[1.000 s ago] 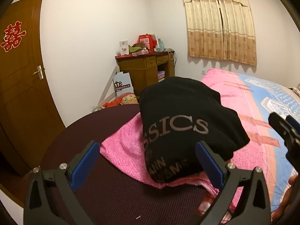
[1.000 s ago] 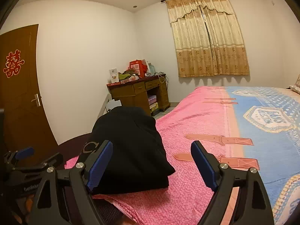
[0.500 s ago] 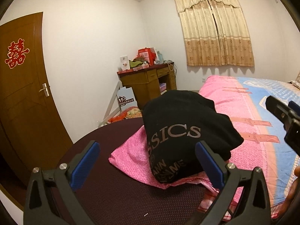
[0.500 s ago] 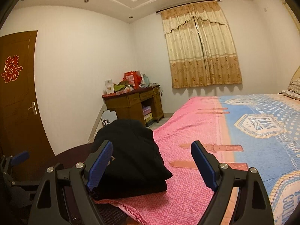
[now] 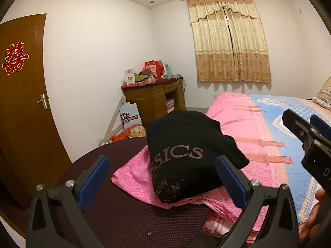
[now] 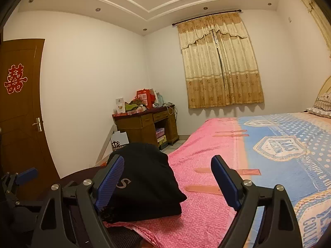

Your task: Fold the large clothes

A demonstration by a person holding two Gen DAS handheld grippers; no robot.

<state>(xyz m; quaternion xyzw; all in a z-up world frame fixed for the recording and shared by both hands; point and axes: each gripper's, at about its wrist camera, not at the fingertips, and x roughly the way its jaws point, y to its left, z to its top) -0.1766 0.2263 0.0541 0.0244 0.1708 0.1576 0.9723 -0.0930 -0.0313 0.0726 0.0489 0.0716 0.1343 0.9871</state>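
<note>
Front of the black garment (image 5: 192, 155) partly masked: first letters of its grey print lost in a fold, lower lines of lettering creased beyond reading. In the right wrist view, most of that print blocked by the right gripper (image 6: 167, 180) finger, only an S showing. Right edge of the bed (image 6: 269, 165) cut off by the frame. Items heaped on the desk (image 5: 154, 97) top too small to identify. Hand (image 5: 315, 210) at the lower right corner mostly out of frame.
</note>
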